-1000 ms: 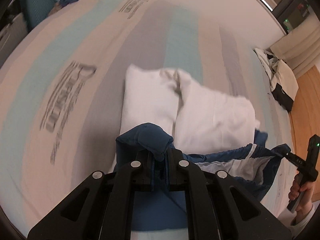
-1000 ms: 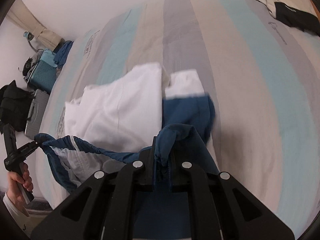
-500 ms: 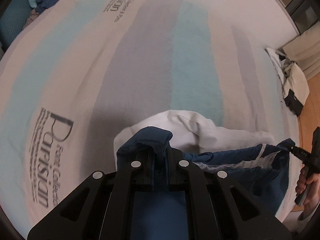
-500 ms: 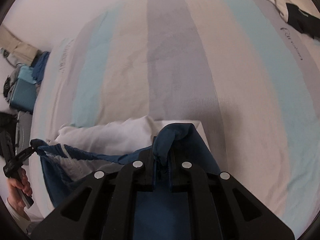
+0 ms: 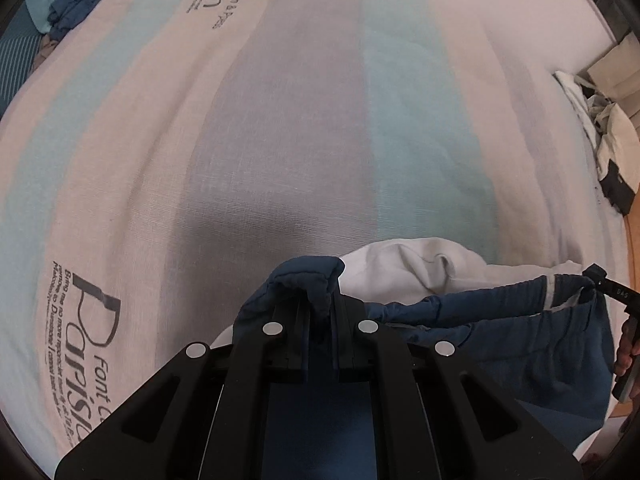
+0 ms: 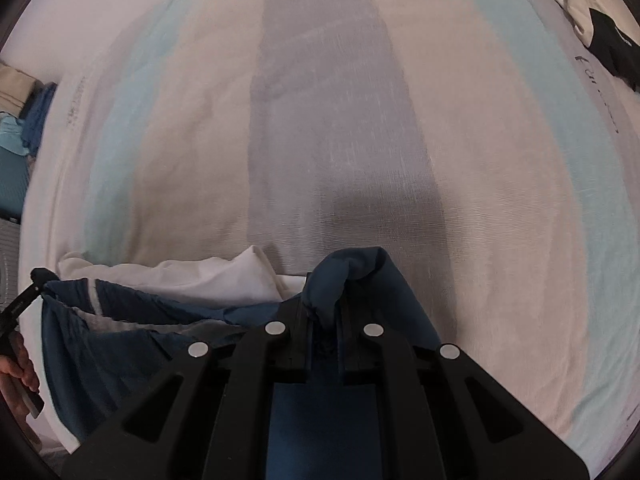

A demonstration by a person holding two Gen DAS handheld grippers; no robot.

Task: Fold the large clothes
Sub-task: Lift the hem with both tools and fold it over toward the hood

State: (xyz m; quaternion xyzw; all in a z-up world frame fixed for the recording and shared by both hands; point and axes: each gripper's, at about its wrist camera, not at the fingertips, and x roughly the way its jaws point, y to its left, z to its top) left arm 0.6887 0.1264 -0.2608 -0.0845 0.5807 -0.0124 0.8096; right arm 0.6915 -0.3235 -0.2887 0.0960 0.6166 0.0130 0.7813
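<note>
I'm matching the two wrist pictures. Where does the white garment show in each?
Left wrist: white garment lower centre-right, just beyond the blue garment.
Right wrist: white garment lower left, beyond the blue garment's edge.
Shared landmark: the grey stripe of the bedsheet.

A striped bedsheet [image 5: 304,128] with printed lettering [image 5: 86,344] covers the bed.

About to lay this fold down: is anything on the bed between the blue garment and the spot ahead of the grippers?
Nothing visible on the striped sheet ahead. The blue garment hangs between the left gripper and right gripper, over its own white part. Other clothes lie far off at the bed's edge.
</note>
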